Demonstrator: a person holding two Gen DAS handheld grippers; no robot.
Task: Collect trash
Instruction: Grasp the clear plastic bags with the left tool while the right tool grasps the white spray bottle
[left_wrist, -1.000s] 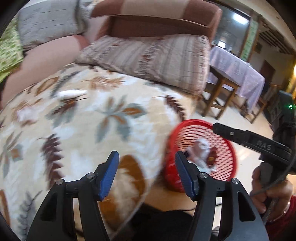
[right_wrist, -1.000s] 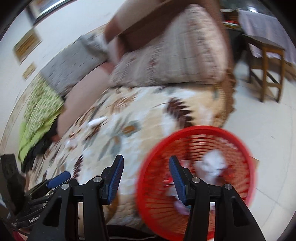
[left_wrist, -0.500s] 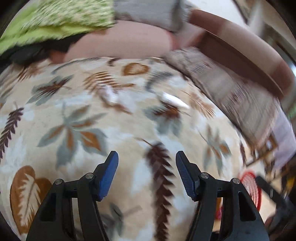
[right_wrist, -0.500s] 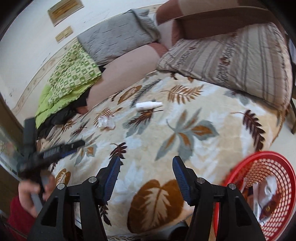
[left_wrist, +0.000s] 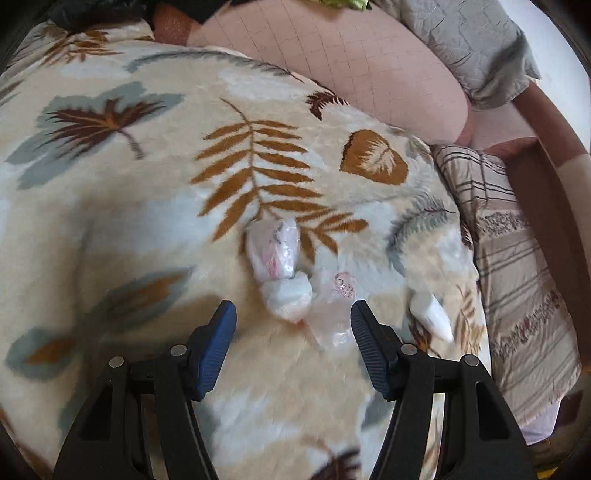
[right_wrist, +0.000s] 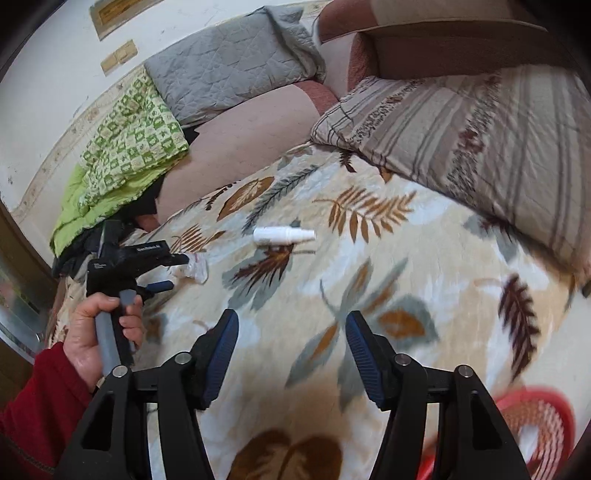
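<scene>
Bed covered by a cream leaf-print blanket (left_wrist: 147, 229), pillows along the far side, bare wall behind. Soft, lumpy surface throughout.

The crumpled plastic wrapper (left_wrist: 284, 273) lies on the blanket just ahead of my left claw (left_wrist: 293, 321), a knotted whitish wad with clear film trailing off to its right. In the right wrist view the same wrapper (right_wrist: 195, 267) sits right at the left claw's tips. A white bottle (right_wrist: 282, 235) lies further along the blanket, near but apart from the wrapper; in the left view it shows at the right edge (left_wrist: 430, 314).

Left claw is spread wide and empty, blue pads either side of the wad, not yet touching it. To do the pick well, I judge I should come down so the pads straddle the knotted part rather than the loose film, press slightly into the pile, and close firmly; film alone would likely slip out. Risk: pinching blanket fibres along with it.

Right claw (right_wrist: 291, 347) also wide, empty, hanging over bare blanket. The red basket (right_wrist: 535, 417) shows at lower right, beside the bed edge.

Pose: the person's left hand (right_wrist: 98, 328), red sleeve (right_wrist: 33, 413) at the wrist, grips the handle roughly upright, claw reaching away level over the bed.
</scene>
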